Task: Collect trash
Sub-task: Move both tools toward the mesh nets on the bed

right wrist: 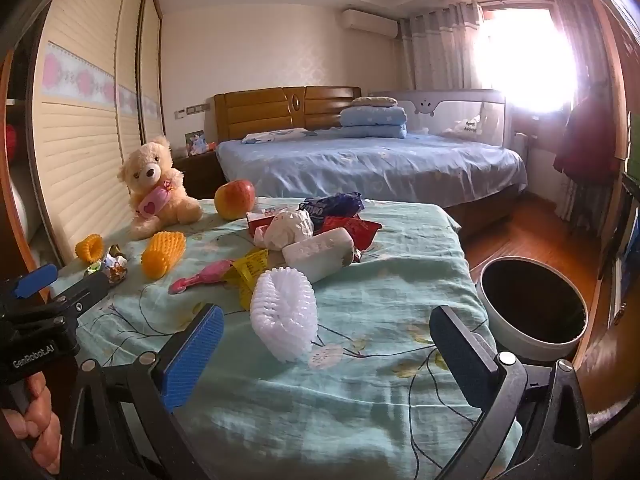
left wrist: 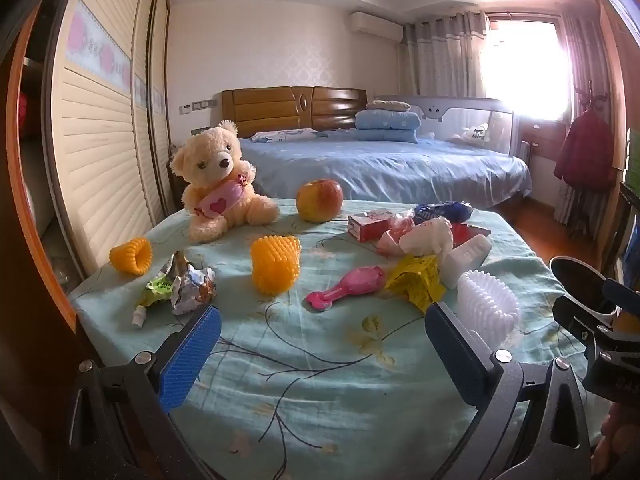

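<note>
Trash lies on a table with a teal floral cloth [left wrist: 320,360]. A white foam fruit net [right wrist: 284,312] lies just ahead of my right gripper [right wrist: 328,348], which is open and empty. My left gripper [left wrist: 320,344] is open and empty above the cloth. Ahead of it lie a yellow foam net [left wrist: 276,264], a crumpled foil wrapper [left wrist: 188,286], a pink wrapper [left wrist: 344,288] and a yellow wrapper [left wrist: 416,280]. A pile of wrappers, a white tissue [right wrist: 288,228] and a red box [left wrist: 368,224] lies further back. A white bin [right wrist: 532,308] stands right of the table.
A teddy bear [left wrist: 220,176], an apple [left wrist: 320,200] and a second yellow net [left wrist: 132,256] sit at the far left. A wardrobe [left wrist: 92,120] is close on the left. A bed [left wrist: 380,160] stands behind. Wooden floor [right wrist: 532,224] lies to the right.
</note>
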### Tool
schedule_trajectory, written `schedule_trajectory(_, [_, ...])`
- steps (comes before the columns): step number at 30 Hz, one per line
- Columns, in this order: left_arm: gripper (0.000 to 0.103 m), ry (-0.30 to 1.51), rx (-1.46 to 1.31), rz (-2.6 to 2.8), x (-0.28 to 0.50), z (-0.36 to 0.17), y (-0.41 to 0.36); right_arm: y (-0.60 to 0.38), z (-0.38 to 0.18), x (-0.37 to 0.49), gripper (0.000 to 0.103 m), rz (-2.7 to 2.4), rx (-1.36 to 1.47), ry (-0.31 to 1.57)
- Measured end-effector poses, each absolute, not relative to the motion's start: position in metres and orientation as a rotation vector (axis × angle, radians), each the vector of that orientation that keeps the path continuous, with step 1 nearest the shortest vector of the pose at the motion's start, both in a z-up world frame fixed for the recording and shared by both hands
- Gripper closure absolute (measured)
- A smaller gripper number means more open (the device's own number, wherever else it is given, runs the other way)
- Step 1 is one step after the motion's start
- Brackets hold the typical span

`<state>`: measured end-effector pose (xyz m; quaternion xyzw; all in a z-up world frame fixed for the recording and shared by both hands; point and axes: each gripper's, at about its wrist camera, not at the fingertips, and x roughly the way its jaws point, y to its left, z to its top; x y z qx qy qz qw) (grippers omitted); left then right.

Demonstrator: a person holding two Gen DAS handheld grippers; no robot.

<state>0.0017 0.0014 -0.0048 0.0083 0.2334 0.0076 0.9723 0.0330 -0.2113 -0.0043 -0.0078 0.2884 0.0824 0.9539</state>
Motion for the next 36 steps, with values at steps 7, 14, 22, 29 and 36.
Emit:
schedule_trajectory(7, [0.001,0.472,0.016,0.016,0.0017,-0.0049,0.0014,-0.2087,-0.006,0.0334,0.0,0.17,-0.015,0.582])
schedule_trajectory(14, [0.001,0.476,0.014,0.017,0.0016,-0.0064,0.0038,-0.2078,-0.007,0.0355,0.0,0.171,-0.013,0.605])
schedule_trajectory(22, [0.001,0.476,0.015,0.017,0.0016,-0.0064,0.0039,-0.2064,-0.0067,0.0336,0.0,0.178,-0.024,0.597])
schedule_trajectory(29, [0.001,0.477,0.014,0.018,0.0016,-0.0066,0.0039,-0.2045,-0.007,0.0336,0.0,0.18,-0.025,0.6])
schedule_trajectory(36, [0.001,0.48,0.015,0.016,0.0023,-0.0073,0.0044,-0.203,-0.0077,0.0339,0.0,0.189,-0.023,0.614])
